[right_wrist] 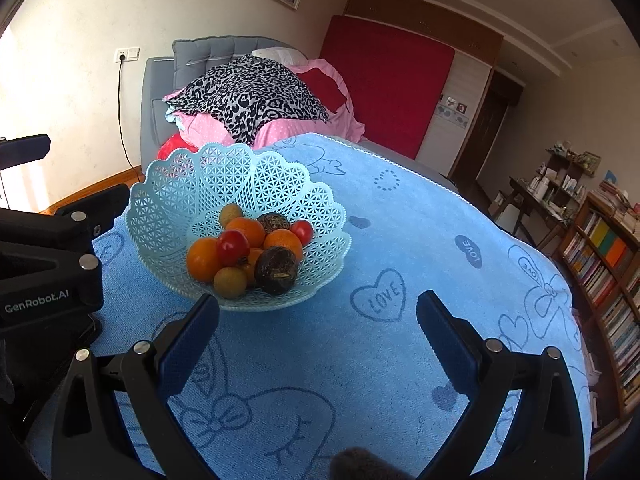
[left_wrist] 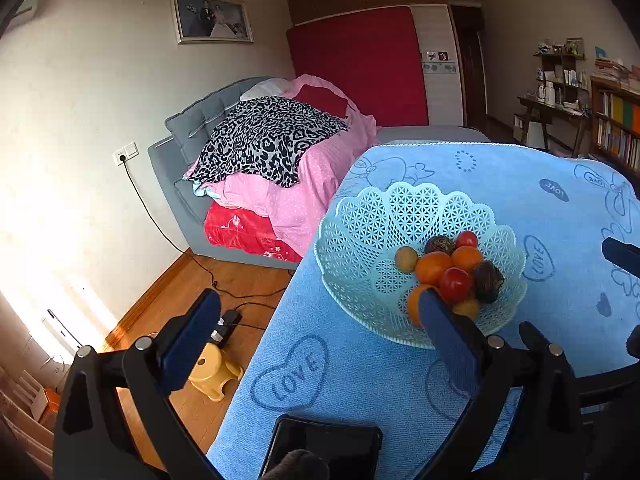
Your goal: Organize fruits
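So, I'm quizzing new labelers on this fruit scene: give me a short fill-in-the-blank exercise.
1. All the fruit lies in the pale green lattice ____.
2. The basket stands on a ____ towel printed with hearts.
3. The hearts on the towel carry the word ____.
4. The right gripper is ____, holding nothing.

Missing: basket; blue; LOVE; open

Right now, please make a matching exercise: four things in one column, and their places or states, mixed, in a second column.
Things:
1. fruits
2. basket
3. phone
4. left gripper

Places or states:
A. lies at the near edge of the blue towel
B. open, holds nothing
C. piled inside the basket
D. stands on the blue towel

Pairs: 1-C, 2-D, 3-A, 4-B
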`<state>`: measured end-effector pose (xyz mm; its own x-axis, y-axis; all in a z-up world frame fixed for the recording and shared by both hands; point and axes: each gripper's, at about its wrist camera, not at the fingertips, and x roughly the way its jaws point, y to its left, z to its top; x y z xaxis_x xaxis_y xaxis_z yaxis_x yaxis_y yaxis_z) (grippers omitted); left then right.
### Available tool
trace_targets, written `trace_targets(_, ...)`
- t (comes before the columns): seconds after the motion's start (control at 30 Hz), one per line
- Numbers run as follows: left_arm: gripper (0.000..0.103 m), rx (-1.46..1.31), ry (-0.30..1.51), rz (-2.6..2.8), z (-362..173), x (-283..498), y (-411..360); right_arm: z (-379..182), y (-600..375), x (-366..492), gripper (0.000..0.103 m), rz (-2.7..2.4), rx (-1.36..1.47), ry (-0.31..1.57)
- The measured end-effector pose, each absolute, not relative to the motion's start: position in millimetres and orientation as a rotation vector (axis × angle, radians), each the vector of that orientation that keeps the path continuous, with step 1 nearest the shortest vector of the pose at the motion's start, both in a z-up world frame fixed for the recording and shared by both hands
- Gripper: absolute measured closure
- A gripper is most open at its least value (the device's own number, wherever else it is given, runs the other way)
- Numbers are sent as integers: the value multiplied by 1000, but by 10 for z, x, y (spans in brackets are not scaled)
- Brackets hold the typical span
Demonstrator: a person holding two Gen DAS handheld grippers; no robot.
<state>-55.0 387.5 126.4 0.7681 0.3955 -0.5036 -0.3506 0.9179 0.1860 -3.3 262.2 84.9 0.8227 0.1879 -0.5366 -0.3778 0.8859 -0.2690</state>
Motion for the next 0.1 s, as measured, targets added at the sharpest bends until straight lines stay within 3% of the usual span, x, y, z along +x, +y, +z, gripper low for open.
trace_targets(0.1,3,86,567,402,1238,-555,3854,838,2555,-18,5,291,-376,535)
